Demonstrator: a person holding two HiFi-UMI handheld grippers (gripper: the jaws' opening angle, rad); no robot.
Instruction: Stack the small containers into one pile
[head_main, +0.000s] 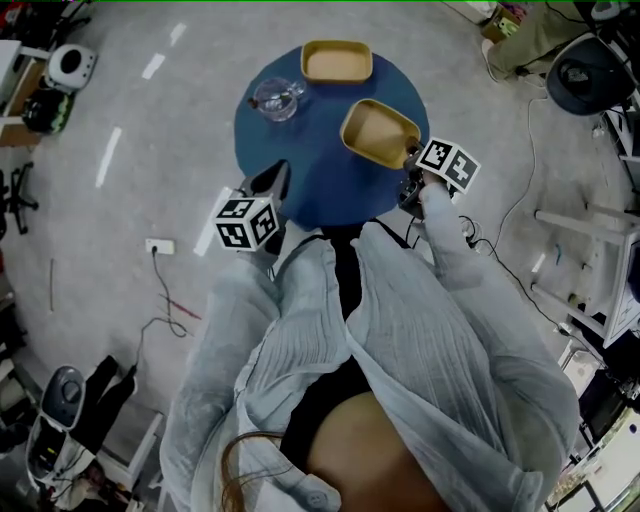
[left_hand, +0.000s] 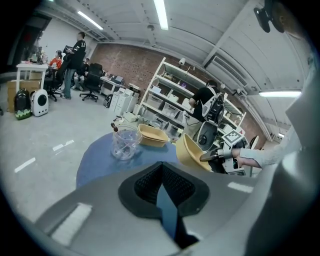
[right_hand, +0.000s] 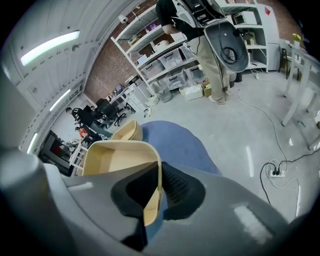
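A round blue table bears a tan container at its far edge. A second tan container hangs tilted above the table's right side. My right gripper is shut on its near wall. In the right gripper view that wall runs between the pads of the right gripper, and the other container lies beyond. My left gripper hovers at the table's near left edge, shut and holding nothing. The left gripper view shows the left gripper, the held container and the resting one.
A clear glass jar stands on the table left of the far container, also shown as the jar. On the floor lie a power strip and cables. An office chair and a white rack stand at the right.
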